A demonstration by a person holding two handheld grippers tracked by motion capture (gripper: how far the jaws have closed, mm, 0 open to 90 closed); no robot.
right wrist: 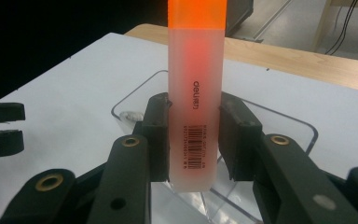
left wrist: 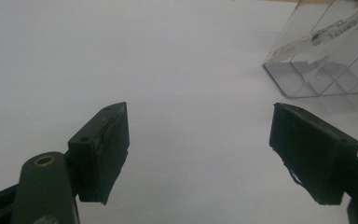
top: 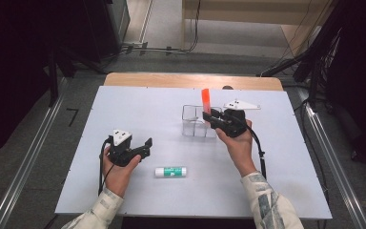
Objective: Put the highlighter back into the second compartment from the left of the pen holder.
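- Our left gripper [top: 145,146] rests low on the table [top: 124,109], left of centre; jaws wide apart w/ nothing between them, aimed roughly toward the clear organiser [left wrist: 324,60]
- Green-labelled tube [top: 170,171] lies on its side near the front edge, betw. our two hands, long axis running left-right; untouched so far, prob. next to go
- Our right gripper [right wrist: 193,140] has its jaws closed on the orange highlighter [right wrist: 196,93], held upright just over the organiser, long axis vertical, orange end up, pale end down toward a compartment
- Progress: pick looks done, drop-in not yet; we judge approx. halfway
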